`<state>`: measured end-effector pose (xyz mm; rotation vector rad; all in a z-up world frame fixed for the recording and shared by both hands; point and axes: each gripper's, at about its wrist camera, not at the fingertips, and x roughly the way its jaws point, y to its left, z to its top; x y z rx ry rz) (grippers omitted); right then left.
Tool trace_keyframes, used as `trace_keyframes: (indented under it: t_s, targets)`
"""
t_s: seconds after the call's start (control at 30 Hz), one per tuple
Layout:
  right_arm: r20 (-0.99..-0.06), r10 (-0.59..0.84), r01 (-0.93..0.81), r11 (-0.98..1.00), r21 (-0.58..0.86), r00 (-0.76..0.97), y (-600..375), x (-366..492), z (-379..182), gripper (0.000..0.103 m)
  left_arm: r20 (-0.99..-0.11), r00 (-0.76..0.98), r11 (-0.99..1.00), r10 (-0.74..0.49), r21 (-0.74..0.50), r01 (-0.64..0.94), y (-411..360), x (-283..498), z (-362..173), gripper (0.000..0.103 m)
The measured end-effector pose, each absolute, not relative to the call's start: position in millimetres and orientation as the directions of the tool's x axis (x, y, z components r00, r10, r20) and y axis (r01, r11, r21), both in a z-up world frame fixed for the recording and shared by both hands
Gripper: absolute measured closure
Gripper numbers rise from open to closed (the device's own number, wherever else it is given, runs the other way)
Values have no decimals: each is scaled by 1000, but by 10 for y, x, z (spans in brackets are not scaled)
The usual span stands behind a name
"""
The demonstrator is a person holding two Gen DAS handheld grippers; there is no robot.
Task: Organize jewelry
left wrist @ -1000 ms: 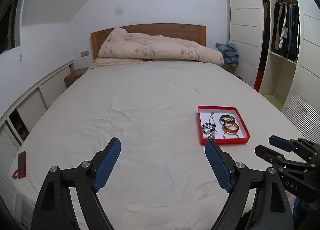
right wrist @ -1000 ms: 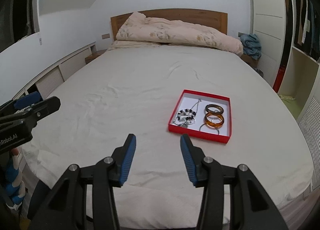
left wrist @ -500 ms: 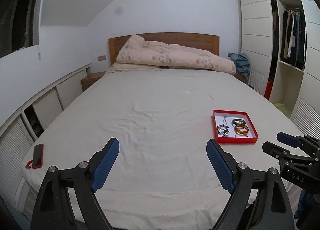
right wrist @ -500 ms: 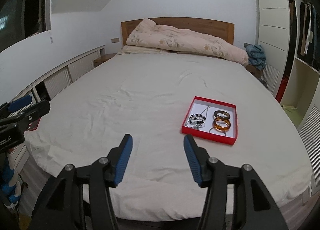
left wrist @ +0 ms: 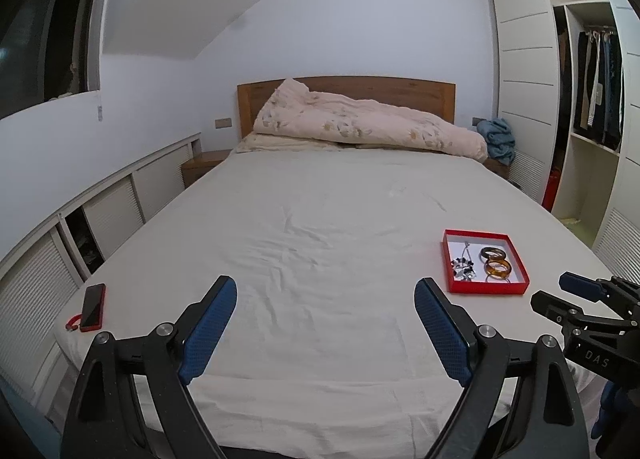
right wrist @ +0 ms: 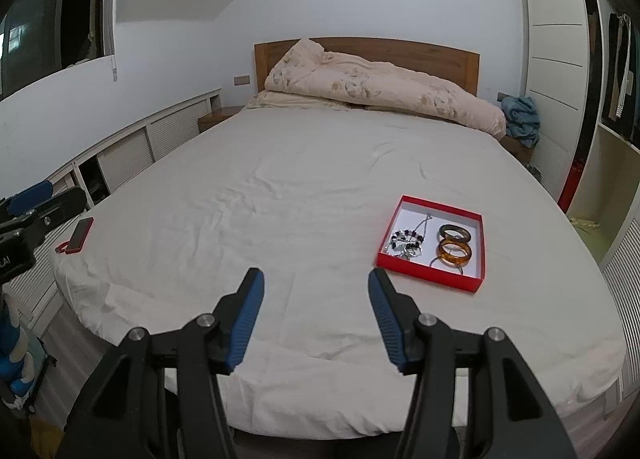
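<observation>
Right wrist view: both tongs (right wrist: 315, 291) spread, empty above white-sheeted bed (right wrist: 304, 187).

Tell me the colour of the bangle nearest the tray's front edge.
Translucent amber-orange bangle, lying in the shallow red tray; clearest in the right wrist view.

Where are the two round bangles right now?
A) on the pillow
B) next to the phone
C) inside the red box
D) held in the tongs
C: both bangles lie side by side inside the red box on the bed, beside the beaded jewelry; both tongs are open and empty.
</observation>
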<state>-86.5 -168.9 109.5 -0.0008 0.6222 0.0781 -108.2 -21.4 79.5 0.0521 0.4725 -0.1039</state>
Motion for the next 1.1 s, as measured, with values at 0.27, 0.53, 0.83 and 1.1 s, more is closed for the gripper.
trace_keyframes:
  t_s: [0.27,0.53,0.83,1.1]
  targets:
    - [-580,69,-70,997,21,812,-1660,-843,1071,45,-467,881,994,-81,33,109,-233,-1022,765,13]
    - [-584,57,-59,998,16,810,-1653,-818,1039,39,-481,872,993,-91,27,118,-238,-961,693,11]
    - [-587,40,-42,999,10,808,-1685,-763,984,35,-498,861,991,-105,16,130,-241,-885,622,10]
    - [-599,26,-32,1000,1,800,-1714,-689,900,35,-523,845,991,-109,8,133,-247,-789,511,10]
